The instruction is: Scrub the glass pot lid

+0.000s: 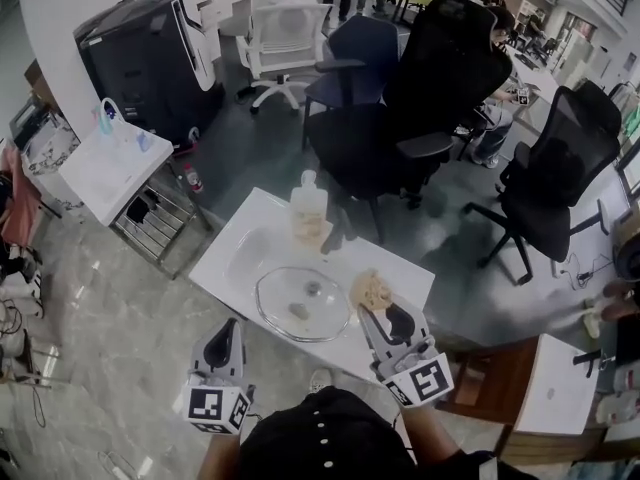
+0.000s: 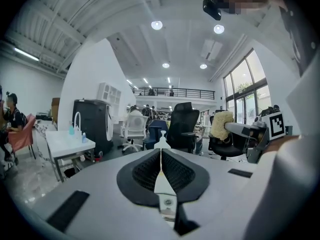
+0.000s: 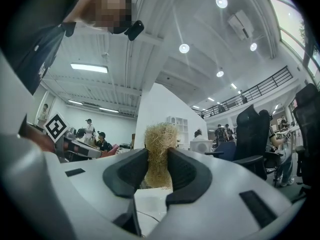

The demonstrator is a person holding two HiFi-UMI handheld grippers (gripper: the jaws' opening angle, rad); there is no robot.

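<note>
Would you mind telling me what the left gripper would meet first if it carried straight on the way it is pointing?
Probably the white bottle on the table: it shows right above the shut fingers of the left gripper. Depth is unclear, and the gripper's body hides anything lower.

- Grey glossy floor.
- Black office chairs, one white chair.
- White side table at left.
- Round ceiling lights; tall windows on right.
</note>
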